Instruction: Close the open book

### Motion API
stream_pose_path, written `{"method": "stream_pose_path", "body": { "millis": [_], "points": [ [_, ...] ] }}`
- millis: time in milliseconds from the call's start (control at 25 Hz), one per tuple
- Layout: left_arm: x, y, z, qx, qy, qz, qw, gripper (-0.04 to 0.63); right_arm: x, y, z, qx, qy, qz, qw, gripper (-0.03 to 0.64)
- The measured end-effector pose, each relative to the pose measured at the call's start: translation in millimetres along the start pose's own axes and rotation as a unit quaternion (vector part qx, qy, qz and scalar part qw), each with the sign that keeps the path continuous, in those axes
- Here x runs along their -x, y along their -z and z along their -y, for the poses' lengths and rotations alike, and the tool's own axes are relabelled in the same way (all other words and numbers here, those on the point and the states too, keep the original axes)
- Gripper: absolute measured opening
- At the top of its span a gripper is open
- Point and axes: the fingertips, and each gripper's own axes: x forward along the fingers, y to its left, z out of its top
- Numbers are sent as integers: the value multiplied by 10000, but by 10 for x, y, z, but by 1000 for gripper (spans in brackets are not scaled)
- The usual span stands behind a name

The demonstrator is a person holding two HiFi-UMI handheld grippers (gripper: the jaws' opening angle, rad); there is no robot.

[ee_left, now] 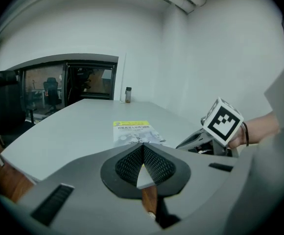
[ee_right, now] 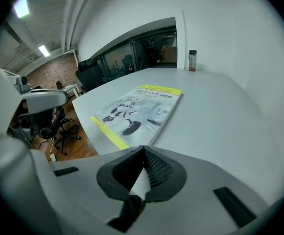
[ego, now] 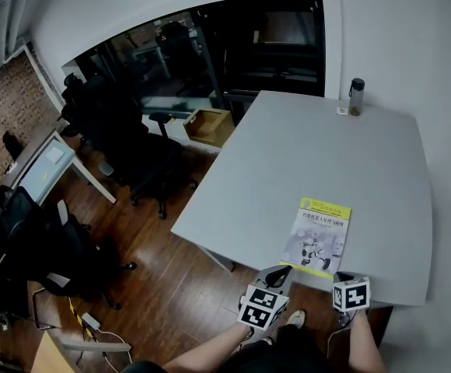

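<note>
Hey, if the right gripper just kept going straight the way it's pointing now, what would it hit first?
Probably the closed book, near its closest corner, lying right ahead of the shut right gripper. Depth is unclear, so it could touch the table just beside it.

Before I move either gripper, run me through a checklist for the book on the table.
1. Book closed, front cover up: ok.
2. Book lying flat on the table: ok.
3. Left gripper jaws together, nothing between them: ok.
4. Right gripper jaws together, nothing between them: ok.
5. Both grippers off the book: cannot tell; their tips sit right at its near edge.
6. Bottle upright at the far corner, well away from the book: ok.
</note>
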Motion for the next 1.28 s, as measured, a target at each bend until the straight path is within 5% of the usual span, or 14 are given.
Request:
{"method": "stream_pose_path", "body": {
  "millis": [200,560,880,1280],
  "points": [
    [336,45,114,-6,25,148,9999,5,183,54,-237,32,-16,199,9998,6],
    [756,-108,403,-115,313,514,9981,5,894,-226,-781,251,-306,1332,9903,6],
    [1034,-578,640,-337,616,888,9936,5,1854,-733,-1182,573,-503,2745,9586,6],
    [1439,-1006,865,-691,830,1291,9857,5,2547,-1037,-1470,696,-544,3717,9241,6]
  ]
}}
